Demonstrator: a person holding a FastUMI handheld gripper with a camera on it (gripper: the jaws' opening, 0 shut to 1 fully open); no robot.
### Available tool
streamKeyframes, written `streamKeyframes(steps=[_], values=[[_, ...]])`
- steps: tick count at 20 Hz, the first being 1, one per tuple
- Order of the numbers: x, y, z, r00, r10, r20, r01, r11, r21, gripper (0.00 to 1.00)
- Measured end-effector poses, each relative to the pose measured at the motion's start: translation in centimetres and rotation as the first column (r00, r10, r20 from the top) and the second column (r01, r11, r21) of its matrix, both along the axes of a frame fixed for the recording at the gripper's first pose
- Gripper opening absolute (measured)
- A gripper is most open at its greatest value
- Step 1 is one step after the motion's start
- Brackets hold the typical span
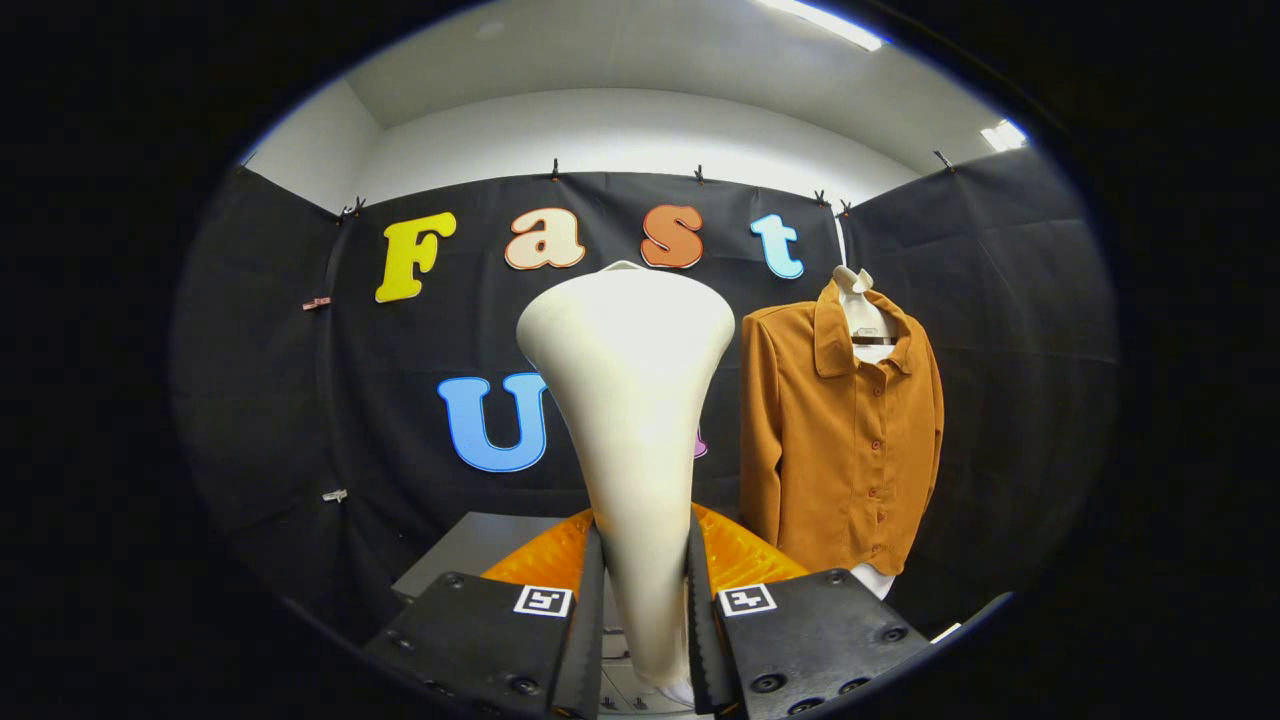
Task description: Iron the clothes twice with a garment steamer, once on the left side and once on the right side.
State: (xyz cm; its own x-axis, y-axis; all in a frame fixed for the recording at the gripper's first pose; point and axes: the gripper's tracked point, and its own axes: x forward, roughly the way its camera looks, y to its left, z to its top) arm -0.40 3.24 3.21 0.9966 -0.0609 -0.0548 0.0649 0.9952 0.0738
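Observation:
A cream-white garment steamer (pixel 632 420) stands upright between my fingers, its narrow handle low and its wide head flaring upward. My gripper (pixel 645 600) is shut on that handle, both black fingers pressing its sides. Beyond and to the right hangs a rust-orange button-up shirt (pixel 840 440) on a white hanger form (pixel 862 310), its front facing me. The steamer head is to the left of the shirt and apart from it.
An orange ribbed object (pixel 745 555) lies just beyond my fingers, behind the steamer handle. A grey tabletop (pixel 470 550) shows to its left. Black cloth walls close the booth at the back and both sides.

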Motion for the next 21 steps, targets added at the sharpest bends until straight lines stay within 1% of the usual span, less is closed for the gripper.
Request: streamKeyframes(steps=[9, 17, 21], values=[[-0.57, -0.48, 0.03, 1.0, -0.012, -0.002, 0.012, 1.0, 0.0, 0.39], [-1.01, -0.3, 0.27, 1.0, -0.002, 0.0, 0.002, 1.0, -0.024, 0.39], [-0.94, -0.65, 0.27, 1.0, -0.009, -0.004, 0.009, 1.0, -0.025, 0.39]])
